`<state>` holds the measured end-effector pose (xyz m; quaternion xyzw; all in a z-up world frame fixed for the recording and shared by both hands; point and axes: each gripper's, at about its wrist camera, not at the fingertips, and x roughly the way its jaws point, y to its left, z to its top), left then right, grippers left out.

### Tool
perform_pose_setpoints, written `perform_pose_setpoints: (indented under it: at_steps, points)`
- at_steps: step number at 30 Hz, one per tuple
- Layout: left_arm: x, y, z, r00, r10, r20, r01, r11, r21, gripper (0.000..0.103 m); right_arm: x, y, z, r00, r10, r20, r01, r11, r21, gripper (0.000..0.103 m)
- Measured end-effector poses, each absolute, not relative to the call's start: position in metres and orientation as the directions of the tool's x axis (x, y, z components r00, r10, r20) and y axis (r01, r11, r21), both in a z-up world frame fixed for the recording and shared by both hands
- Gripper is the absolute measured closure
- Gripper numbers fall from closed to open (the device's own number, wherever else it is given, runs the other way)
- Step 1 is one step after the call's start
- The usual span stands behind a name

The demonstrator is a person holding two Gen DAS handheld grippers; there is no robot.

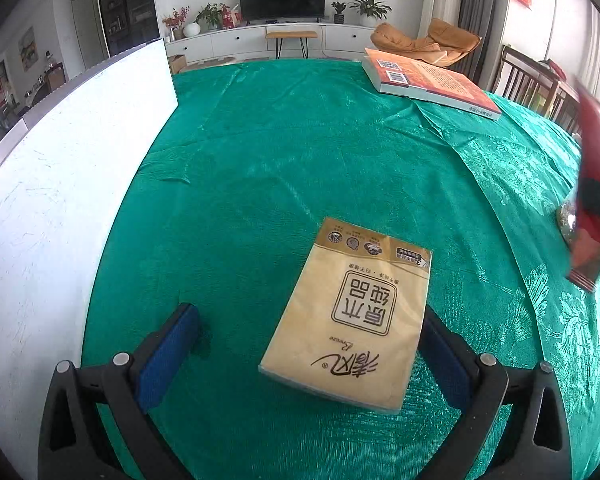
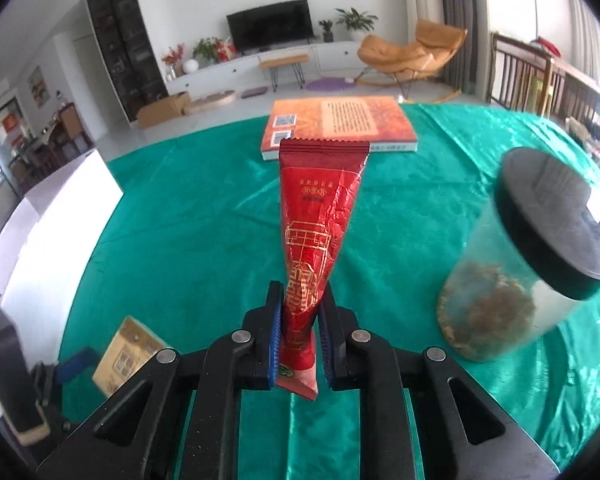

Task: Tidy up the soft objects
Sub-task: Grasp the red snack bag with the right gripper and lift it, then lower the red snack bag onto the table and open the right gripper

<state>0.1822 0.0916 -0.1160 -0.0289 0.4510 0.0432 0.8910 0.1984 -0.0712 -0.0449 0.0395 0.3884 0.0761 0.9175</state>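
A tan tissue pack lies flat on the green tablecloth. My left gripper is open and low over the cloth, its jaws standing either side of the pack's near end, the right finger close to the pack's edge. The pack also shows in the right wrist view, beside the left gripper. My right gripper is shut on a red foil packet and holds it above the cloth. The packet shows at the right edge of the left wrist view.
An orange book lies at the far side of the table, also in the left wrist view. A clear jar with a black lid stands at the right. A white board borders the cloth on the left.
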Motion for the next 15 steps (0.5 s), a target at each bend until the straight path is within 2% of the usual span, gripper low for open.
perform_pose_setpoints:
  at_steps: [3,9,15]
  points:
    - [0.182,0.092,-0.116,0.590,0.051,-0.806,-0.103,0.995,-0.013,0.000,0.157,-0.091,-0.028,0.706,0.191,-0.682,-0.134,0.982,0.136,0.085]
    - [0.182,0.092,-0.116,0.590,0.050,-0.806,-0.103,0.995,-0.013,0.000,0.083,-0.150,-0.012,0.701,0.244,-0.670,-0.108,0.965,0.239,0.085]
    - [0.182,0.092,-0.116,0.590,0.050,-0.806,-0.103,0.995,-0.013,0.000,0.082,-0.229,-0.028,0.667,0.128,-0.734,0.043,0.977,0.209,0.085]
